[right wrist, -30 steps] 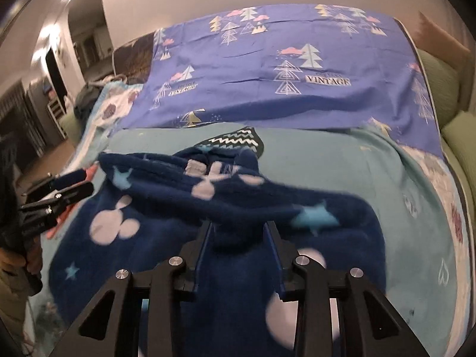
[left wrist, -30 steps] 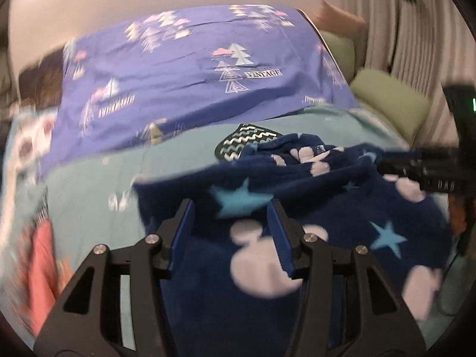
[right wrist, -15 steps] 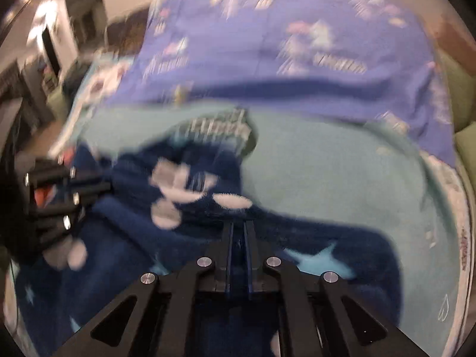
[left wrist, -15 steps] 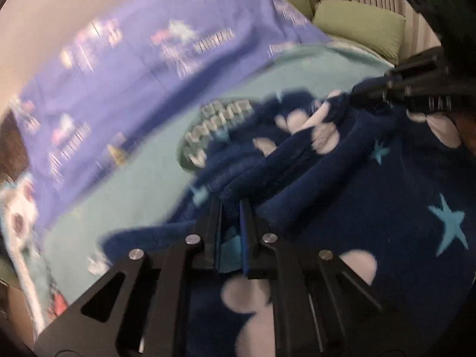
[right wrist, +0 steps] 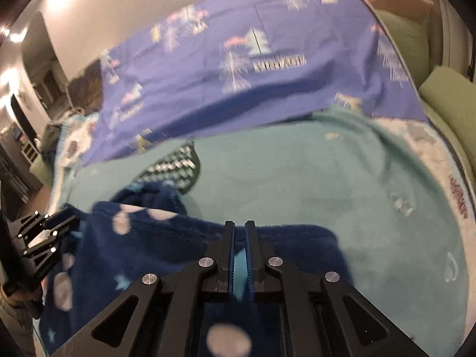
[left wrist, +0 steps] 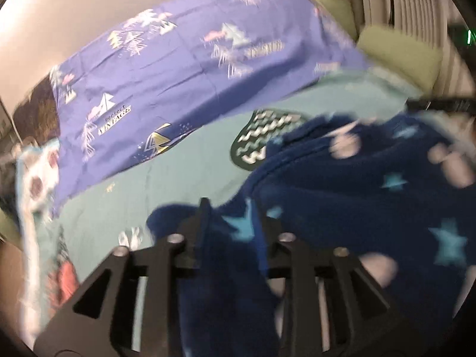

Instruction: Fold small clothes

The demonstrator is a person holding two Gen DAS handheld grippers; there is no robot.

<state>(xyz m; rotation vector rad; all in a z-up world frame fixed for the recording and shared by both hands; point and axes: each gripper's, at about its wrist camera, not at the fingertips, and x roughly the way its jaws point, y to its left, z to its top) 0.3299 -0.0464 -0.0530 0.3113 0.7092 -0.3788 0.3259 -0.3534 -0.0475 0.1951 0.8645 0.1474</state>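
The task's thing is a single dark navy fleece garment with pale pink blobs and light blue stars, lying rumpled on the teal blanket that covers the bed, its far edge just over a dark patch with white zigzag lines printed on that blanket. It looks thick, plush and floppy: light to lift, not slippery, nothing fragile about it, but it will sag and bunch wherever it is unsupported, so a hold on an edge or corner, one at each side, suits it best. The right hand-held gripper is clenched on the garment's near edge, a sliver of light blue fabric pinched between its blue pads. The left hand-held gripper is opening, a fold of navy fleece lying between its fingers; the blur makes it hard to say, but the pads seem no longer to press on it. Beyond the teal blanket lies one purple sheet printed with trees. Counted: one garment, two hand-held grippers, one zigzag patch.
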